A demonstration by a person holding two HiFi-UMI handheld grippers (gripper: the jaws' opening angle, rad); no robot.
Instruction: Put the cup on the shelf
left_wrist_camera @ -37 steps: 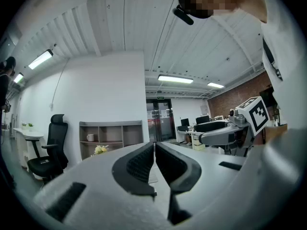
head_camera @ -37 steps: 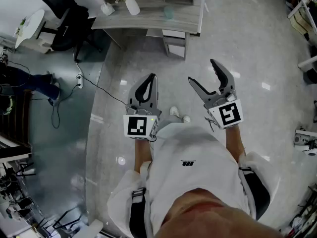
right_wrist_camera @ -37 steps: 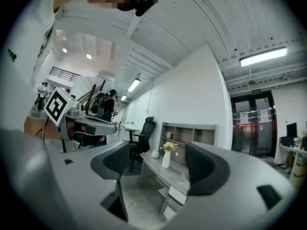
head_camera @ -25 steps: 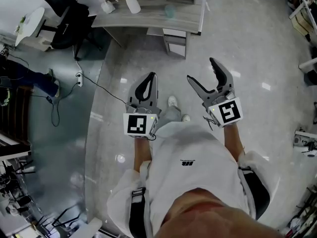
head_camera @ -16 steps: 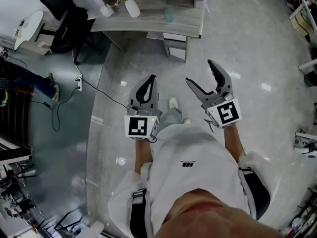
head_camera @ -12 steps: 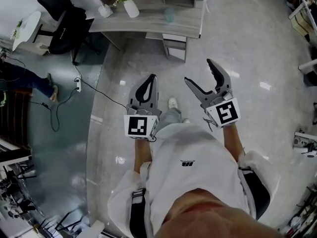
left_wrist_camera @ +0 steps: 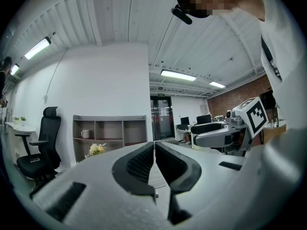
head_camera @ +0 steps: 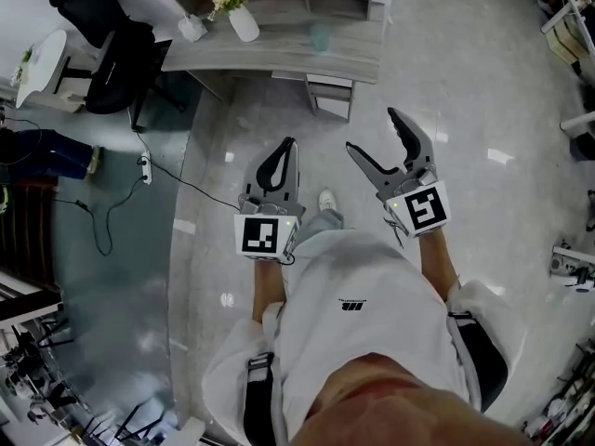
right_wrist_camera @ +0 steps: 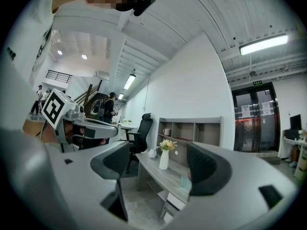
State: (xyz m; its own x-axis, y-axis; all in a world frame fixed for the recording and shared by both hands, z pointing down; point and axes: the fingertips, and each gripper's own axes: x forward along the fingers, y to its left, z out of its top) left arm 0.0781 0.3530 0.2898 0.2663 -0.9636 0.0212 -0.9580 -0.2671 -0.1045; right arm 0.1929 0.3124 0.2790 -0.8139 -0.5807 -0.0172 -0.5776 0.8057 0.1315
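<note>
A pale teal see-through cup (head_camera: 321, 36) stands on the grey desk (head_camera: 353, 59) far ahead of me; in the right gripper view the cup (right_wrist_camera: 184, 181) is partly hidden behind the right jaw. The grey shelf unit (right_wrist_camera: 194, 130) rises behind the desk, shown also as the shelf (left_wrist_camera: 109, 134) in the left gripper view. My left gripper (head_camera: 281, 153) is shut on nothing over the floor. My right gripper (head_camera: 373, 132) is open and empty, well short of the desk. Both are held in front of the person's body.
A white vase with flowers (head_camera: 241, 18) and a small white object (head_camera: 192, 28) are on the desk. A white mug (left_wrist_camera: 85, 134) sits in the shelf. A black office chair (head_camera: 110, 49) is left of the desk; a cable and power strip (head_camera: 143, 163) lie on the floor.
The desk has slid lower in the head view as the person stepped towards it. Both grippers keep their pose, left shut and right open.
</note>
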